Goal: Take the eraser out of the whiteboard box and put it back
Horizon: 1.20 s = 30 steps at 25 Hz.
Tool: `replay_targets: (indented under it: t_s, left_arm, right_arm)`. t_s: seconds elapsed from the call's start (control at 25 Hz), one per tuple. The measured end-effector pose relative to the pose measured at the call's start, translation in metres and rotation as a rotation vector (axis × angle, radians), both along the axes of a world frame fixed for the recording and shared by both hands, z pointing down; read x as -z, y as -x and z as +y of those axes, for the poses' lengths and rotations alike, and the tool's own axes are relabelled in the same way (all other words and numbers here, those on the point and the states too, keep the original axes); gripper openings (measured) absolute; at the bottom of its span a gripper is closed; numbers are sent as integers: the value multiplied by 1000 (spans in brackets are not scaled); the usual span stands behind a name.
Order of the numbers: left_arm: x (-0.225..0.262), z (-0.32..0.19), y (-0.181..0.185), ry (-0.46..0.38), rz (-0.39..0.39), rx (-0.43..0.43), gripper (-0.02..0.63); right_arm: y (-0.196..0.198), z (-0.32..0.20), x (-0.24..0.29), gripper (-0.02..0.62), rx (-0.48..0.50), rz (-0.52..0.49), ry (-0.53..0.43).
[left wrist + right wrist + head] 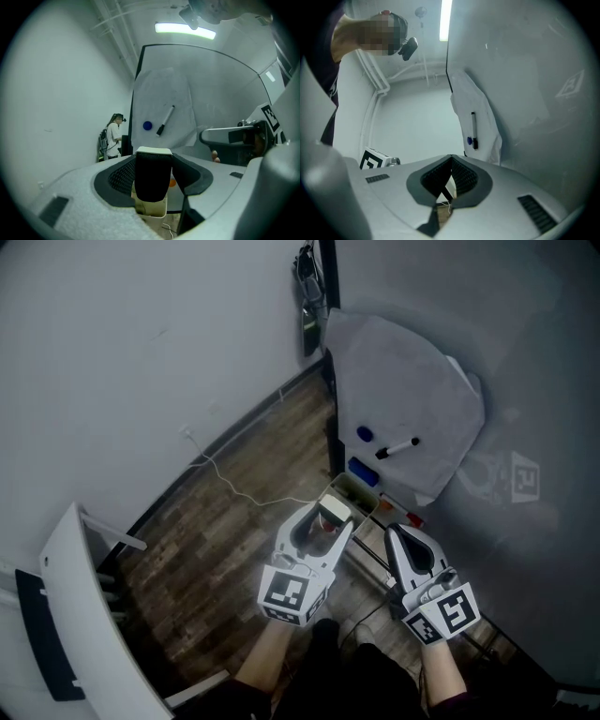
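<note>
Now the left gripper [325, 521] pinches the rectangular black-felt eraser with a white back [153, 176] between its jaws, near the left end of the long whiteboard box [367, 500]. Beside that box, the right gripper [401, 538] hovers, jaws pressed together on nothing. Above the box, a black marker [397, 446] clings to a white paper sheet [403, 381].

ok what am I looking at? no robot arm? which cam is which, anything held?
No robot: a person holds a gripper in each hand. The head view looks down from the person's head; the other two cameras ride on the grippers, looking along their jaws. The left gripper is shut on the eraser. The right gripper has its jaws together, empty. Ahead is a whiteboard with a white sheet, a marker and a blue magnet on it; the box sits at its foot.
</note>
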<state>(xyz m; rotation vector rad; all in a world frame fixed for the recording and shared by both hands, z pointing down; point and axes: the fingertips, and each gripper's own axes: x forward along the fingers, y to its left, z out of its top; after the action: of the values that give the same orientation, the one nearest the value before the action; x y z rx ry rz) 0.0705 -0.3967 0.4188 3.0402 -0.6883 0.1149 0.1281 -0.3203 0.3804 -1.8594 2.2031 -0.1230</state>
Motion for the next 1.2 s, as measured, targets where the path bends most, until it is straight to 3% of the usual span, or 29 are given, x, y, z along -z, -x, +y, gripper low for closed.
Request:
replay_targets:
  t_s: [0.6, 1.2]
  left_arm:
    - [-80, -26, -22, 112, -69, -56, 235]
    - [-84, -24, -22, 129, -56, -72, 238]
  right_arm:
    - [2, 4, -45, 3, -65, -19, 94]
    - [-2, 10, -54, 3, -95, -27, 111]
